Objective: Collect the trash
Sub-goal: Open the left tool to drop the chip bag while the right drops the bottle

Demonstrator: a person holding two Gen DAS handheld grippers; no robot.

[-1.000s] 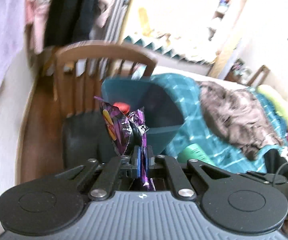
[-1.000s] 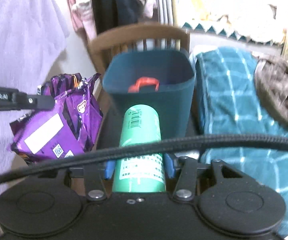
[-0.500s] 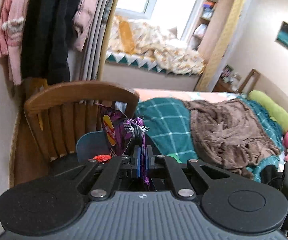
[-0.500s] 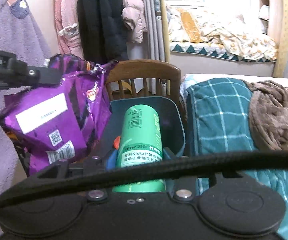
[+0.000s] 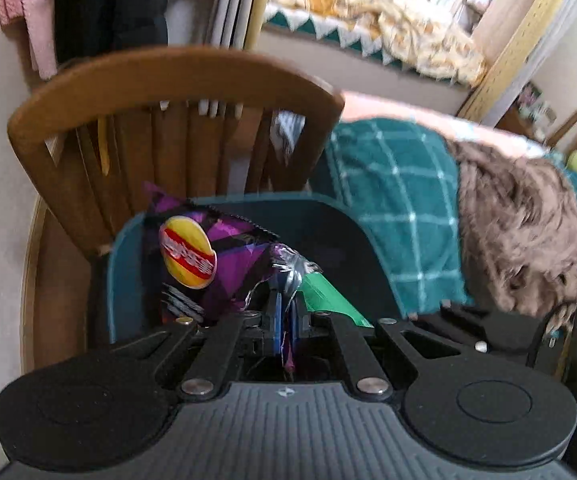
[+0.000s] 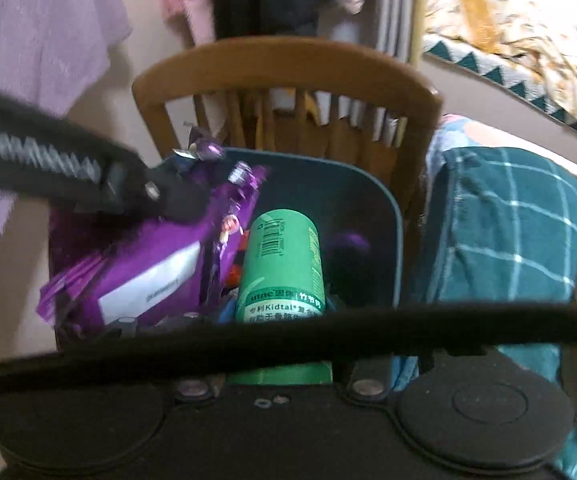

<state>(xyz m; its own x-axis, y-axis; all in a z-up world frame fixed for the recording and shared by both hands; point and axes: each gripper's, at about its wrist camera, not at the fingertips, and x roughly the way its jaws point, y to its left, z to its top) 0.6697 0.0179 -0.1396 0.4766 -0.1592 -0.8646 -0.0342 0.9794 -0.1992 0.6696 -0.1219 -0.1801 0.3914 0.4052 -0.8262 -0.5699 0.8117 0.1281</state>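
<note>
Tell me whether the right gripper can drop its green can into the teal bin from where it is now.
Probably yes. The right gripper holds the green can pointing into the teal bin. The purple snack bag, held by the left gripper, crowds the bin's left side, but the right side looks open.

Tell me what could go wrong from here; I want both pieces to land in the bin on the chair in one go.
The purple snack bag hangs partly over the teal bin's left rim, so on release from the left gripper it might slip outside. The green canister, clamped in the right gripper, sits right beside the bag, so one could snag the other. The bin rests on the wooden chair and a hard drop might shift it.
</note>
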